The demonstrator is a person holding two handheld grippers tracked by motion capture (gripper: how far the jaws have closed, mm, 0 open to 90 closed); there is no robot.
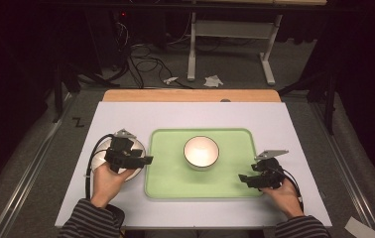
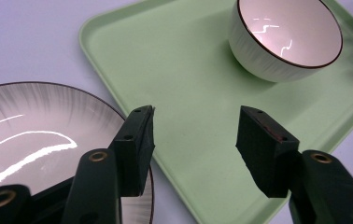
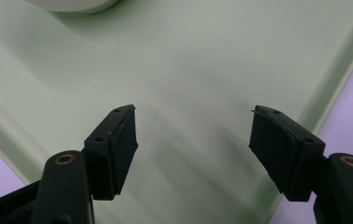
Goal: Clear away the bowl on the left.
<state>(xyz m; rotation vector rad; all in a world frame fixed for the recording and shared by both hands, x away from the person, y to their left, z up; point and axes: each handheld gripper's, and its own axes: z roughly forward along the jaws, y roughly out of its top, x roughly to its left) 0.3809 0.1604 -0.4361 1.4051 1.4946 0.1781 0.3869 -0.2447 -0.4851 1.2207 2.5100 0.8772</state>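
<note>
Hands (image 1: 107,181) hover level, fingers (image 2: 135,144) apart, flanking tray (image 1: 168,183).

A lab or test room set up for recording is suggested. A white board (image 1: 126,116) is laid over a wooden table (image 1: 190,95) on grey carpet (image 1: 31,148), ringed by darkness. At twelve o'clock, loose cables (image 1: 143,62) are strewn on the floor beside a grey metal frame (image 1: 230,37); at nine o'clock, a black tape mark (image 1: 78,122) is stuck down.
</note>
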